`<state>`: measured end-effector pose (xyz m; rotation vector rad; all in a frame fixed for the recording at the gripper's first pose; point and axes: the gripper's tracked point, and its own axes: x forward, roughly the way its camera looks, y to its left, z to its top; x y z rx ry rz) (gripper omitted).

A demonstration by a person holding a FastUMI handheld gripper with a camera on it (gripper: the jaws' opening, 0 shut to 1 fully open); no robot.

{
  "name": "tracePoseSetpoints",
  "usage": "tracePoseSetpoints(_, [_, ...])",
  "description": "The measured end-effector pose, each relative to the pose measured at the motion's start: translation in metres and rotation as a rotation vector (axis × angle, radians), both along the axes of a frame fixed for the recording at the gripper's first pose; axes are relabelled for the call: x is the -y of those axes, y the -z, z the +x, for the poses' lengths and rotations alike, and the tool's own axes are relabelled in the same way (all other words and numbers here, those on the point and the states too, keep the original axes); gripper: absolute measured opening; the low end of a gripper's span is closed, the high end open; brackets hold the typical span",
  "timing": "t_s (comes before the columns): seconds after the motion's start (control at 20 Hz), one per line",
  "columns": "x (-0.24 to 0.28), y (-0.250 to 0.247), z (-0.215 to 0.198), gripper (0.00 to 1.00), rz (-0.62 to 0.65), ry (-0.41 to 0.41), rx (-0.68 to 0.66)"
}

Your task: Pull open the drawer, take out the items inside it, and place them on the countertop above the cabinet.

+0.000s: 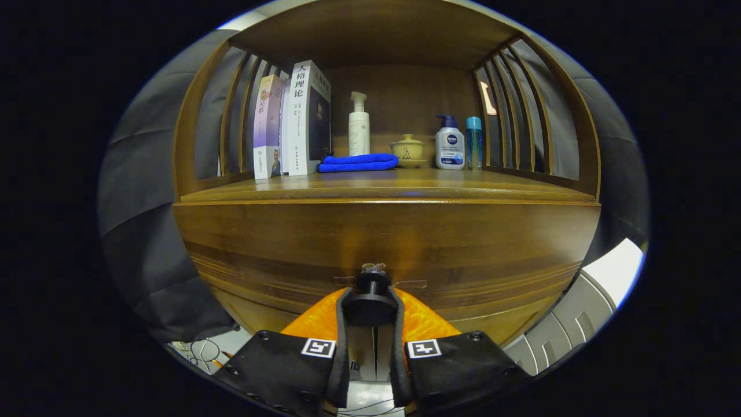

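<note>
— So, what is the biggest thing here?
— A brown wooden cabinet [382, 243]. Its wide drawer [289, 255] front faces us and looks shut, flat with the cabinet.
— And on top?
— The desk [463, 185] above the drawer. It has wooden slats at both sides. At the back stand two books [292, 124]. Beside them lies a folded blue cloth [358, 163], with a white pump bottle [359, 124] behind it. Then come a small tan pot with a lid [408, 150], a white and blue pump bottle [450, 145], and a thin blue bottle [474, 143].
— Where is the gripper [371, 307]?
— Low down, right at the drawer front. Its jaws sit close together around the little dark knob [371, 289]. They seem to press on it from both sides, but the spot is dark, so I am not fully sure.
— Can you see inside the drawer?
— No, it is closed.
</note>
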<state>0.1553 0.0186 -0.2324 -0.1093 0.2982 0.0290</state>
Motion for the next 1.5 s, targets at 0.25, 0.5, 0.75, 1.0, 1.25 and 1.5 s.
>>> tracePoseSetpoints(0.25, [0.001,0.002,-0.004,0.31,-0.016,-0.014,-0.006])
tracePoseSetpoints(0.5, [0.003,0.007,-0.018,0.31,-0.08,-0.006,-0.004])
tracePoseSetpoints(0.75, [-0.024,0.122,-0.1,0.05,0.148,-0.006,-0.376])
tracePoseSetpoints(1.0, [-0.014,0.05,-0.079,0.07,-0.086,-0.025,-0.027])
tracePoseSetpoints(1.25, [0.004,-0.006,-0.053,0.25,-0.097,0.026,0.068])
tracePoseSetpoints(1.5, [-0.004,-0.004,-0.052,0.48,-0.134,0.007,0.074])
